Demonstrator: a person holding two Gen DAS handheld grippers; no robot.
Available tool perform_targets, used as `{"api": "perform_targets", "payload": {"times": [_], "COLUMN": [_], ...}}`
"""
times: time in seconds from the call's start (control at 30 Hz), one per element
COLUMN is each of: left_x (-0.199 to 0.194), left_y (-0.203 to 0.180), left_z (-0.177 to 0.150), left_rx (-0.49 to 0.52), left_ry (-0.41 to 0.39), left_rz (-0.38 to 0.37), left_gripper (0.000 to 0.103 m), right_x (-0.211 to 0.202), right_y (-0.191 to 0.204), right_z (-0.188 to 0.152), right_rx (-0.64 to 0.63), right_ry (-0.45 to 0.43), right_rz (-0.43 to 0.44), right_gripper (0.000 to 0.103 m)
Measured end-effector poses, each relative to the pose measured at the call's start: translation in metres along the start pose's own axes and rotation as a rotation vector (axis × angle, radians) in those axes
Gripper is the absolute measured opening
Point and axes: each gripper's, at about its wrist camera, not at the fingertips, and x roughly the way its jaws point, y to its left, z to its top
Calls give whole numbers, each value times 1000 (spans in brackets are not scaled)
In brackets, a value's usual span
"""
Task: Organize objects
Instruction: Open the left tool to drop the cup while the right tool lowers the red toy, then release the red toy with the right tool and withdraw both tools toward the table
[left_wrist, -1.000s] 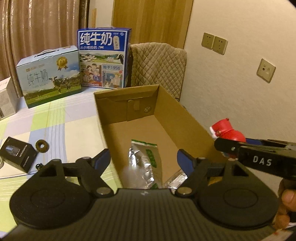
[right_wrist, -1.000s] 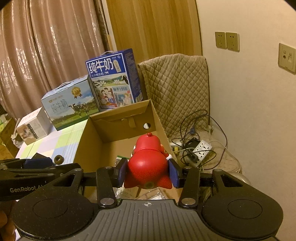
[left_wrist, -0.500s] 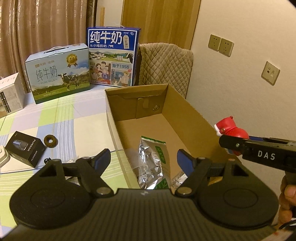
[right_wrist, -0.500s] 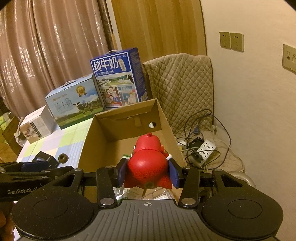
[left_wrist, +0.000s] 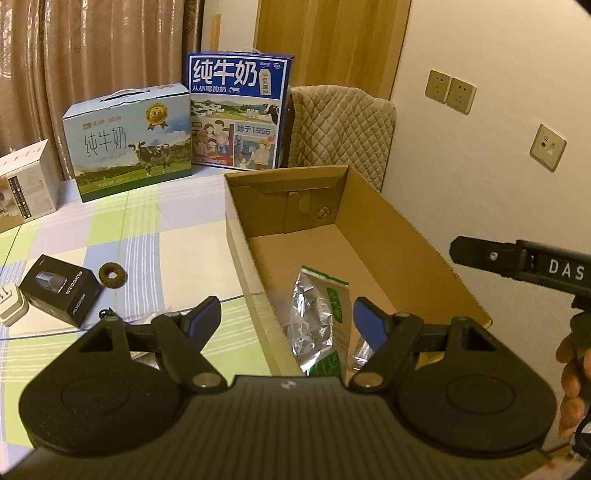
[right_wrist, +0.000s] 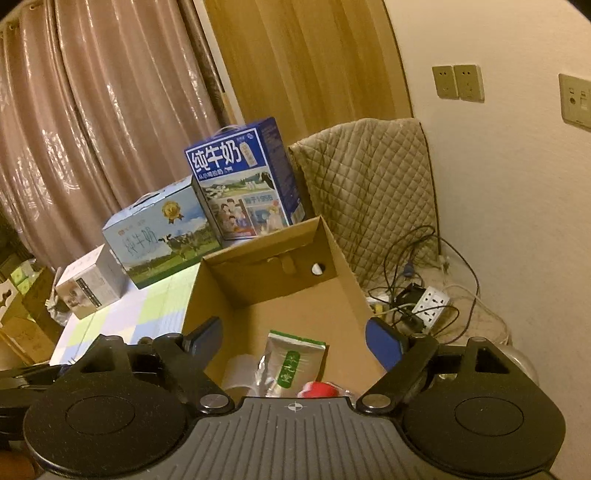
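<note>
An open cardboard box stands on the checked tablecloth. Inside lie a silver and green foil pouch and a clear plastic piece. A red toy lies in the box's near end, mostly hidden behind my right gripper's body. My right gripper is open and empty above the box; one of its fingers shows in the left wrist view. My left gripper is open and empty over the box's near left wall.
On the cloth left of the box lie a black product box, a brown ring and a white adapter. Two milk cartons and a white box stand behind. A power strip and cables lie beside the wall.
My right gripper has opened and let go of the red toy, which now lies in the box. Both grippers have drawn back and up a little.
</note>
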Motion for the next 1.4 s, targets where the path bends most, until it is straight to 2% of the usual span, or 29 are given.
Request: {"api": "perform_targets", "payload": {"times": [0.4, 0.83, 1.0, 1.27, 1.4], "left_x": [-20, -65, -90, -125, -140], "left_y": [14, 47, 76, 144, 172], "left_z": [-7, -21, -34, -67, -80], "left_rx": [-22, -68, -100, -182, -219], "left_ry": [-11, -39, -53, -46, -49], "left_rz": [20, 81, 132, 274, 322], "left_gripper": [75, 79, 87, 102, 102], "right_x": [-12, -31, -39, -42, -39], "right_y": [13, 59, 84, 133, 156], "right_z": [-6, -20, -27, -45, -56], "right_rx": [-14, -70, -90, -142, -175], "right_ry": [18, 38, 40, 50, 65], "right_rz": [2, 33, 63, 126, 160], "right_gripper": [81, 81, 81, 81, 81]}}
